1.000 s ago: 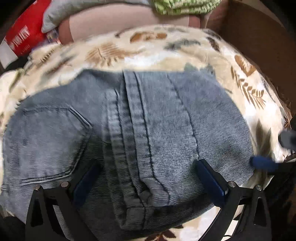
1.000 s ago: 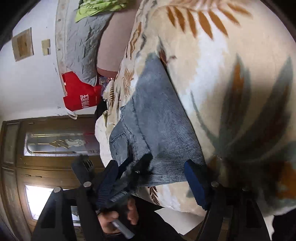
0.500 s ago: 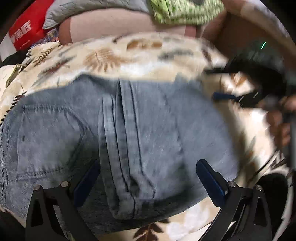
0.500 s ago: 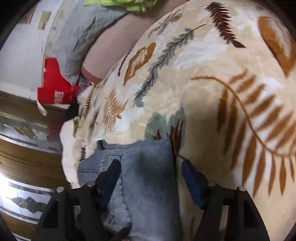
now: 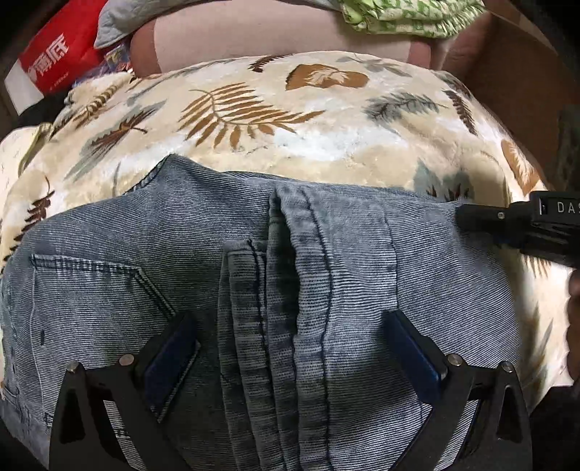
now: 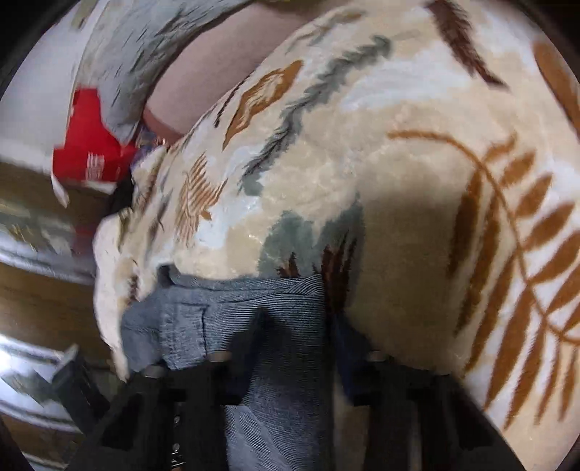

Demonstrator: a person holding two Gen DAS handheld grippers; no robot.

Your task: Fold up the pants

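Grey-blue jeans (image 5: 362,261) lie folded on a leaf-patterned blanket (image 5: 290,145), back pocket at the left, a thick seam fold down the middle. My left gripper (image 5: 290,326) hangs just above them, open, its blue pads wide on either side of the seam fold. In the left wrist view my right gripper (image 5: 467,217) comes in from the right and pinches the jeans' far right corner. In the right wrist view its jaws (image 6: 297,319) are closing, with the denim (image 6: 290,398) between them and the pads against the cloth.
Behind the blanket lie a red bag (image 5: 54,61), a grey quilted pillow (image 5: 119,18), a pinkish cushion (image 5: 235,36) and a green patterned cloth (image 5: 406,18). A brown box wall (image 5: 514,65) stands at the back right. A wooden door (image 6: 36,290) shows left.
My right gripper swung from the jeans' near edge to their far right corner and narrowed its jaws onto the denim. My left gripper shifted; more blanket shows beyond the jeans.
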